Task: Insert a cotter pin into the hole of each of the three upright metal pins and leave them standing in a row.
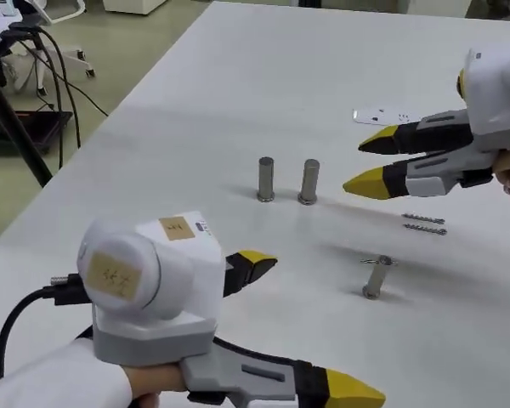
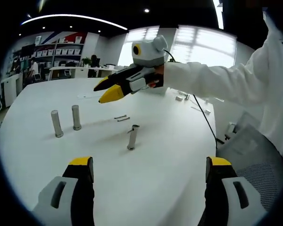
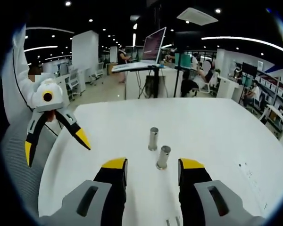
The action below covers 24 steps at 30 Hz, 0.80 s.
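Three metal pins (image 1: 308,182) stand on the bench (image 1: 238,85), one holding a cotter pin (image 1: 378,261), with two loose cotter pins (image 1: 424,223) near it, while the left gripper (image 1: 323,327) and right gripper (image 1: 354,167) both have their fingers apart.

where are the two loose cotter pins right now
In the head view the loose cotter pins lie side by side on the table, right of the two bare upright pins, near the right gripper and just beyond the third metal pin.

Bright, even ceiling light; soft shadows on table (image 1: 238,85) (fisheye bending at gripper-view edges).
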{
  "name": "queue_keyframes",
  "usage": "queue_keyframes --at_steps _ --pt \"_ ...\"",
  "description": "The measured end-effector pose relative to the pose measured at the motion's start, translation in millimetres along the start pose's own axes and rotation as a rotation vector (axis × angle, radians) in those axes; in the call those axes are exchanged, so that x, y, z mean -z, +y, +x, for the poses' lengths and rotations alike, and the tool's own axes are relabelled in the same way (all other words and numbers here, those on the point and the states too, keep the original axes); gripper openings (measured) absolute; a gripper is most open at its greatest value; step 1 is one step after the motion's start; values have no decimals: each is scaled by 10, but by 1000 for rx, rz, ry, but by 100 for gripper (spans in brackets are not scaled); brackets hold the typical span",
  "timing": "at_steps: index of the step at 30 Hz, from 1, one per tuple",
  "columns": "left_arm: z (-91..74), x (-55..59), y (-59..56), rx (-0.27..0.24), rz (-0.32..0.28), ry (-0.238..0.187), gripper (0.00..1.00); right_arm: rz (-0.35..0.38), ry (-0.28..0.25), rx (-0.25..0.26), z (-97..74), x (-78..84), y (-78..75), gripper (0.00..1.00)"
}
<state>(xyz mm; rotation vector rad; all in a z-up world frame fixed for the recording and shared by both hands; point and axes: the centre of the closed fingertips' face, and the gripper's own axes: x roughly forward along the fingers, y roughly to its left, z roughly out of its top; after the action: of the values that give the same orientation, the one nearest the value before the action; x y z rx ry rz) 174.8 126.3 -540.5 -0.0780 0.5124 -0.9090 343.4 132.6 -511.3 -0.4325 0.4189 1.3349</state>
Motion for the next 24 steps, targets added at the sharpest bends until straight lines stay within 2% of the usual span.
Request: queue_keyframes --at_steps 2,8,15,18,21,24 --pt "-14 -4 -11 -3 12 11 99 17 -3 -3 54 15 -74 42" --pt "-46 -42 -17 -12 14 12 99 26 10 -16 225 52 -159 40" --pt "-93 -106 -22 -18 24 4 99 38 19 -23 421 108 -191 38" --pt "-101 -116 -7 -21 27 5 99 104 -18 -41 538 121 -242 36" --pt "-112 -125 12 -25 26 6 99 113 -14 -27 607 160 -303 35" --pt "-127 -151 11 -24 24 0 99 133 -18 -42 667 192 -289 34"
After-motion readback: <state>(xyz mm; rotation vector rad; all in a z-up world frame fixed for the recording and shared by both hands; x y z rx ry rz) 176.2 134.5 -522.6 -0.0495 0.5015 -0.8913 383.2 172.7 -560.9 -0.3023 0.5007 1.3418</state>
